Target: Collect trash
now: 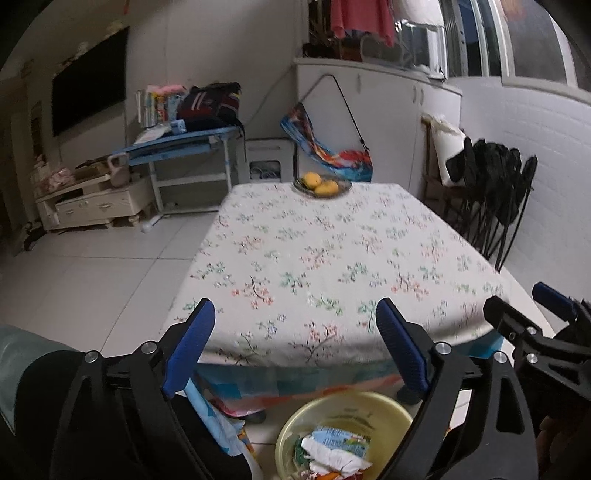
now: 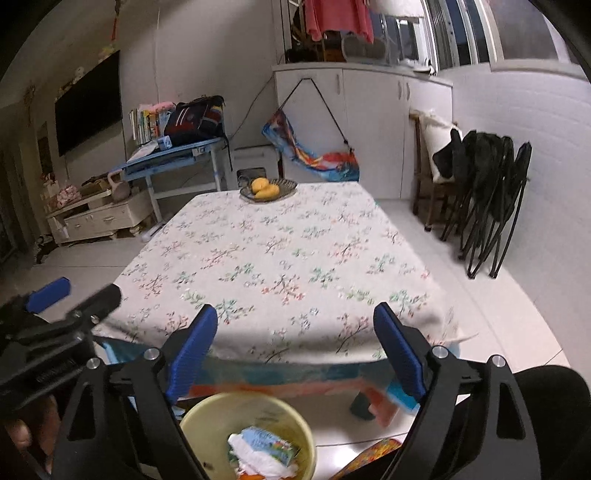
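We hold the left gripper (image 1: 295,347) and right gripper (image 2: 295,350) above the yellow bin (image 1: 384,410), jaws wide and empty; the trash (image 1: 340,448) (crumpled wrappers) lies inside it, below the desk (image 1: 332,258) edge.

the flower-printed tablecloth (image 1: 314,251) lies bare and passable up to the grey fruit dish (image 1: 322,185) at its far edge.

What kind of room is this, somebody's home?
Most likely a lived-in home: a table under a flowered cloth with a fruit dish, a child's desk piled with books, laundry hanging by the window.
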Demonstrator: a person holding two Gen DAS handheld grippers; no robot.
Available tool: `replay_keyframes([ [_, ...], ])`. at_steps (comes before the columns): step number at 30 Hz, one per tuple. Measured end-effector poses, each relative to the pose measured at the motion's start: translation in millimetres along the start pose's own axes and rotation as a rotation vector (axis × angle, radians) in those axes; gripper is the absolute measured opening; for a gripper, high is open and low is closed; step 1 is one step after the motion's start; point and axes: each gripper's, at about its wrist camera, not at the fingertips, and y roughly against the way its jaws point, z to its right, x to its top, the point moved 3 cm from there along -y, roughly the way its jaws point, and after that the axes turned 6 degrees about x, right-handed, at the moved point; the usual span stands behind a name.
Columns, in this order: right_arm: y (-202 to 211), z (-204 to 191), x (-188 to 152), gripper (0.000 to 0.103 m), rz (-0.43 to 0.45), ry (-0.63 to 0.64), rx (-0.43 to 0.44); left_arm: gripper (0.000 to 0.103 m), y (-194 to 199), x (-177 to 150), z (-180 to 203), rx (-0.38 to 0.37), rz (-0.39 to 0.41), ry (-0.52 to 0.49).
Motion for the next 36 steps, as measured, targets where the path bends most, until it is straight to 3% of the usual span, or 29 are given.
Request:
replay_keyframes([
  [11, 1.6, 4.0, 10.2, 0.085, 0.047, -0.004, -0.050, 0.089, 4.4, 10.7, -10.6, 0.045, 0.044, 0.041],
  [36, -1.7, -7.2, 12.6, 0.090, 0.056, 0.018, -0.063, 0.094, 2.0, 11.6, -19.1, 0.075, 0.055, 0.060],
])
